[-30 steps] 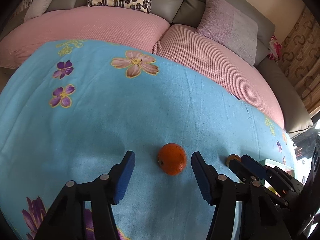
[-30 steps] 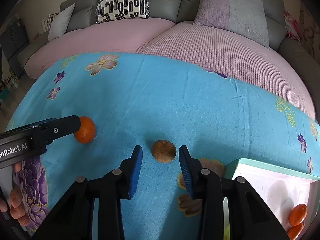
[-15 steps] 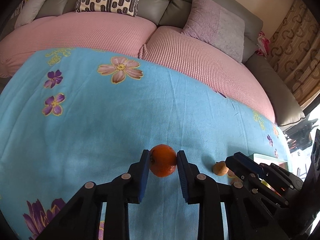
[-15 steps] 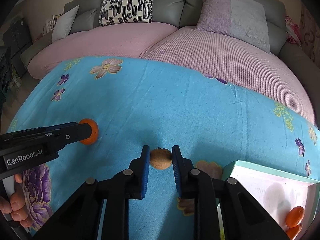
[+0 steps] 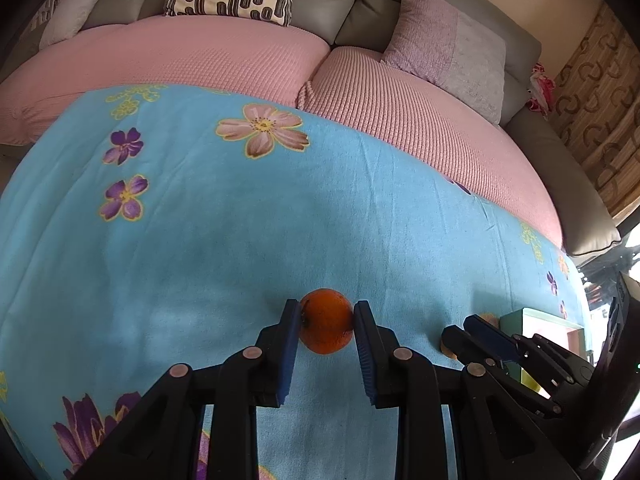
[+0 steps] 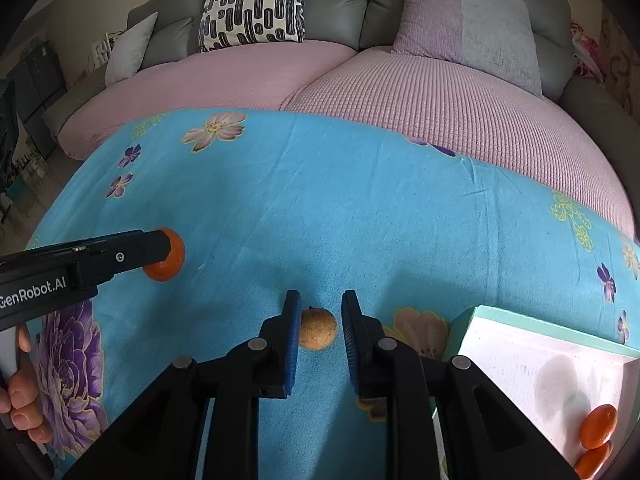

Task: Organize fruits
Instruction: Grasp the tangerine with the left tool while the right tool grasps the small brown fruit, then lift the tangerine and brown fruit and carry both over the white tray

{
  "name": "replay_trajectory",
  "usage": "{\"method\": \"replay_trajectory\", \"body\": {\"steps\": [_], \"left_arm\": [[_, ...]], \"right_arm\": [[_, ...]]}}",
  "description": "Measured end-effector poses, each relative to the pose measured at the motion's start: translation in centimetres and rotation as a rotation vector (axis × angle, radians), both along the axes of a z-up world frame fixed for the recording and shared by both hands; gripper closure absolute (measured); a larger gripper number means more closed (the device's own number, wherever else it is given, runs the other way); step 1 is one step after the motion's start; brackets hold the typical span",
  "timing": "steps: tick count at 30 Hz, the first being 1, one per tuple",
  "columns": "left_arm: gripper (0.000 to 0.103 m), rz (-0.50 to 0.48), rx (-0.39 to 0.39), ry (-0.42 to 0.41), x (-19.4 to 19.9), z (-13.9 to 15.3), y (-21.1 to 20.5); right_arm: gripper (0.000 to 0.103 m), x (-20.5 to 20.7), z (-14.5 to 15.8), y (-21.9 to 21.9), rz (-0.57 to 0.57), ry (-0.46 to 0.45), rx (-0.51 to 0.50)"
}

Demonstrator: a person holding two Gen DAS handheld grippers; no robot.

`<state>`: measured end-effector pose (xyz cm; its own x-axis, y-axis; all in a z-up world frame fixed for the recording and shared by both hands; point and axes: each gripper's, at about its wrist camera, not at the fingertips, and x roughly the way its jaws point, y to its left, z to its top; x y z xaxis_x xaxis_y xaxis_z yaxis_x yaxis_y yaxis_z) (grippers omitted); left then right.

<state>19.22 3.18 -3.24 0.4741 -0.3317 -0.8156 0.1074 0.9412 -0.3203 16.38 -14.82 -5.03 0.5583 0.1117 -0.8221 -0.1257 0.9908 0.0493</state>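
Left gripper (image 5: 326, 326) reaches forward low over the blue floral blanket (image 5: 240, 220), both blue pads pressed against the sides of an orange tangerine (image 5: 325, 321). The fruit sits between the fingertips; whether it is lifted off the blanket cannot be told. In the right wrist view the same gripper (image 6: 166, 254) enters from the left edge, lying nearly level, its tip covering part of the tangerine (image 6: 168, 264); the person's left hand (image 6: 20, 400) wraps the handle at the lower left corner.

Right gripper (image 6: 318, 326) points forward the same way, to the right of the tangerine. Its jaws stand narrow around a small brown round fruit (image 6: 317, 328). The left pad touches the fruit; a thin gap shows at the right pad. In the left wrist view this gripper (image 5: 460, 332) lies to the right of the tangerine, hiding most of the brown fruit (image 5: 446, 349).

To the right of the brown fruit, a mint-edged white tray (image 6: 540, 332) rests on the blanket, with two small orange fruits (image 6: 598, 420) in its near right corner.

Behind the blanket: pink quilted cushions (image 6: 440, 100), a grey sofa back, a black-and-white patterned pillow (image 6: 252, 4).
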Motion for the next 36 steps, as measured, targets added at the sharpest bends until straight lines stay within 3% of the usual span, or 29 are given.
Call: {"method": "replay_trajectory", "body": {"steps": [10, 19, 25, 36], "left_arm": [[0.074, -0.009, 0.012, -0.017, -0.5, 0.8, -0.4], [0.074, -0.012, 0.030, -0.033, -1.2, 1.8, -0.5], [0.074, -0.017, 0.038, -0.053, -1.8, 2.6, -0.6], [0.074, -0.010, 0.002, -0.108, -4.3, 4.8, 0.2]], "right_arm": [[0.079, 0.1, -0.8, 1.3, 0.049, 0.019, -0.061], [0.077, 0.0, -1.2, 0.8, 0.035, 0.076, 0.001], [0.077, -0.6, -1.2, 1.0, 0.038, 0.079, -0.014], [0.077, -3.9, 2.6, 0.8, 0.002, -0.001, -0.011]]}}
